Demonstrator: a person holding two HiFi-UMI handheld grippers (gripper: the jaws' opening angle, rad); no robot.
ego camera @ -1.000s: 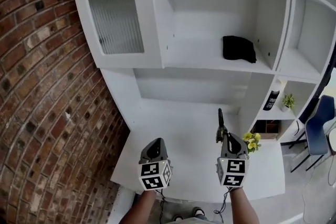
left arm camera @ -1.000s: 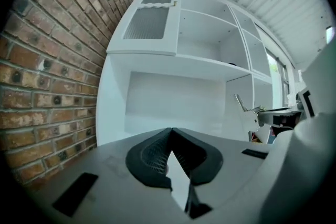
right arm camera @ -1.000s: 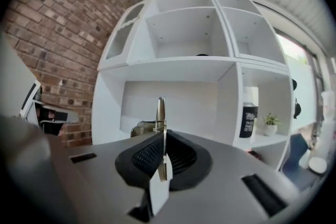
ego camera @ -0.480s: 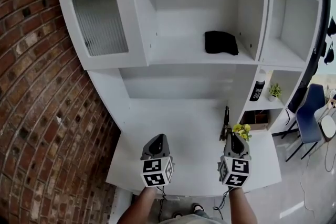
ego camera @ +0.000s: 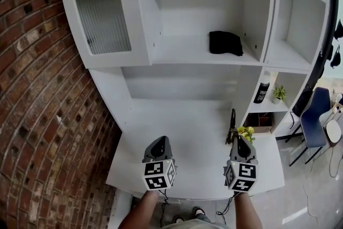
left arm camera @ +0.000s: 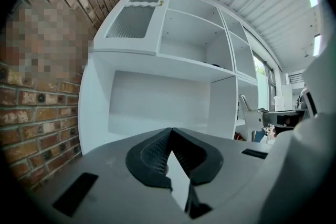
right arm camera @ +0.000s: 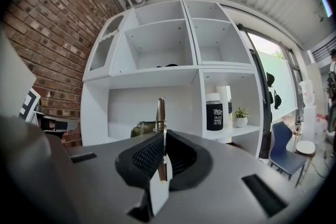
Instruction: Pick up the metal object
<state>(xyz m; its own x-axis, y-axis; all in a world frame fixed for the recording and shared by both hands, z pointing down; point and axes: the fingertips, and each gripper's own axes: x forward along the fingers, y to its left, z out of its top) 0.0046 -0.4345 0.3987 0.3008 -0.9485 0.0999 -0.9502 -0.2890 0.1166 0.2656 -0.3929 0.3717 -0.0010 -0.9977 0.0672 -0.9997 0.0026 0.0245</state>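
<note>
We hold the slim metal object (right arm camera: 160, 110) clamped in our right gripper's (right arm camera: 163, 139) jaws, its tip standing out past them, over the right part of the white table (ego camera: 182, 131) near the yellow flowers (ego camera: 247, 132). Our left gripper (left arm camera: 170, 134) hovers alongside, jaws pressed together on nothing.

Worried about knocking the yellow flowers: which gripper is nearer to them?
Right. The right gripper, shut on the metal object, sits beside the yellow flowers; the left gripper is well off to their left.
</note>
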